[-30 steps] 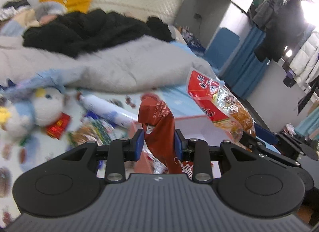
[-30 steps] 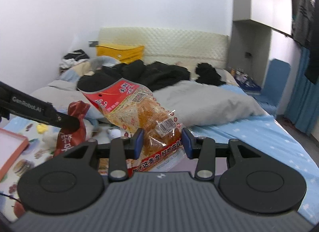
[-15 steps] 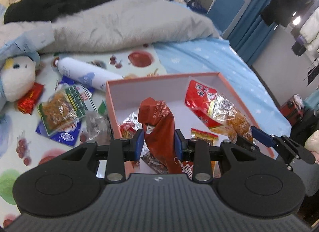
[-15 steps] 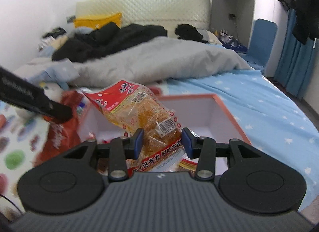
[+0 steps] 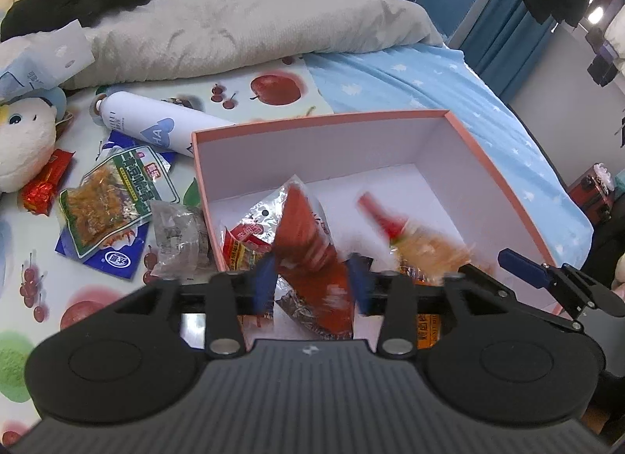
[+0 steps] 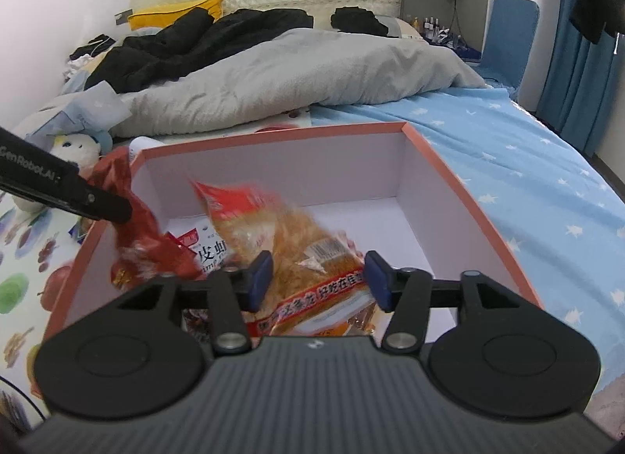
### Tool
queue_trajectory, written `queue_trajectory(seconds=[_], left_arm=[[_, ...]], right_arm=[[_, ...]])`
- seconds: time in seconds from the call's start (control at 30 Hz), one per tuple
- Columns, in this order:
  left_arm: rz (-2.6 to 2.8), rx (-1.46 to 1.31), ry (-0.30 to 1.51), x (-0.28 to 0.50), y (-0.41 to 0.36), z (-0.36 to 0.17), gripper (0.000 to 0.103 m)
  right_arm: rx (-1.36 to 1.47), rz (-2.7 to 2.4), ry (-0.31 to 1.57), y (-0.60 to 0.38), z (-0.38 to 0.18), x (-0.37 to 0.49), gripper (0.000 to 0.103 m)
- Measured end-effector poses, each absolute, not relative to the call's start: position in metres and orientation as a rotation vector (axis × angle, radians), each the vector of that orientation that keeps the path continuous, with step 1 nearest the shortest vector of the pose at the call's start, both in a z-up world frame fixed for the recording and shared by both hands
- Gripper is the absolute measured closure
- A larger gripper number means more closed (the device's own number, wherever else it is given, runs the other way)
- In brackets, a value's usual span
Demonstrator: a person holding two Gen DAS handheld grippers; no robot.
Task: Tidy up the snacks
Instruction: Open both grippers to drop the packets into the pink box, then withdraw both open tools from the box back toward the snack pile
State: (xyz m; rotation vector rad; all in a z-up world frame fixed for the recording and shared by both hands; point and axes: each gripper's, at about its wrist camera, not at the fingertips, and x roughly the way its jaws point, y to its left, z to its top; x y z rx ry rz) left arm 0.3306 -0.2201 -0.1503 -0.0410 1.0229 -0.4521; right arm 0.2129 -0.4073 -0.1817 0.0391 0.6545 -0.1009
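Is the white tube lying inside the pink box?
No, the white tube lies outside the pink box, on the fruit-print sheet against the box's far left corner.

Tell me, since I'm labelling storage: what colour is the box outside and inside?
The box is salmon-pink outside and white inside, clearest in the right wrist view.

Even, soft daylight fills both fisheye views, edges bowed, with motion blur smearing the snack packets [image 5: 312,254] above the box [image 5: 425,133].
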Motion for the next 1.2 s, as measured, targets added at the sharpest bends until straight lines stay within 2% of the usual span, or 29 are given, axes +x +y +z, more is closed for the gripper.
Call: queue_trajectory(seconds=[0.03,0.07,0.1,0.67,1.2], left_arm=[[-0.448,-0.04,1.015,0.329,-0.219,-0.148,0.032],[-0.447,-0.038,1.0,0.328,-0.218,-0.146,0.032],[-0.451,-0.035,0.99,0.328,-0.217,-0.143,0.032],[-0.433,-0.045,0.753,0.287,-0.149,-0.062,0.032],[-0.382,-0.092,0.673,0.249,-0.07,-0.044,0.032]], right_arm=[[0.049,-0.104,0.653,-0.409,-0.18,0.213,0.036],[0.051,-0.108,0.648,-0.409,-0.179,0.213,0.023],[0.046,-0.109,0.637,-0.408,-0.177,0.212,0.021],[0.05,-0.051,0.46,-0.368,-0.108,0.184,0.021],[0.016,0.061,0.405,-0.302,-0.089,0.165,0.021]])
